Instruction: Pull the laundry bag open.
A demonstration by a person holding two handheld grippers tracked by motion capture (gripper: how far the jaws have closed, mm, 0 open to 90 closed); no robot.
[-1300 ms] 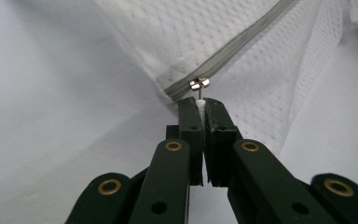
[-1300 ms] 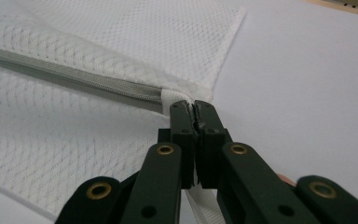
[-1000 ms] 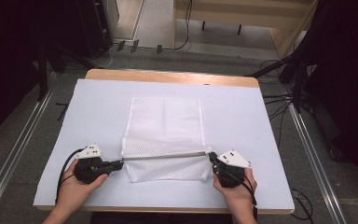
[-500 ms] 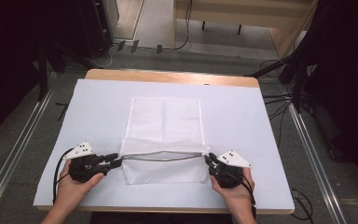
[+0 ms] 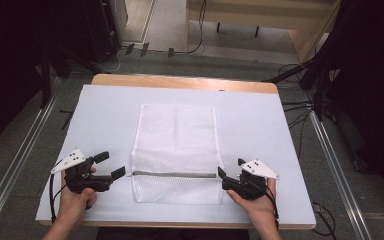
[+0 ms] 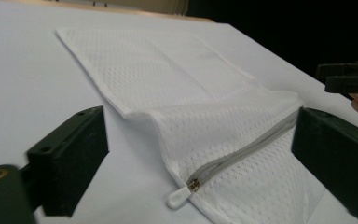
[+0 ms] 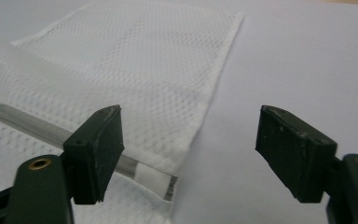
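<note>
On white table cover (image 5: 260, 130), flat rectangular mesh bag (image 5: 176, 145), grey zipper (image 5: 174, 175).

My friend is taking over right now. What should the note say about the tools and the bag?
Left tool: open, holding nothing, just off the mesh bag's left edge.
Right tool: open, holding nothing, at the bag's right edge.
The bag lies flat on the white table cover, its near end folded over, with the grey zipper running side to side and the pull at the left end.
Left: probably another fold.
</note>
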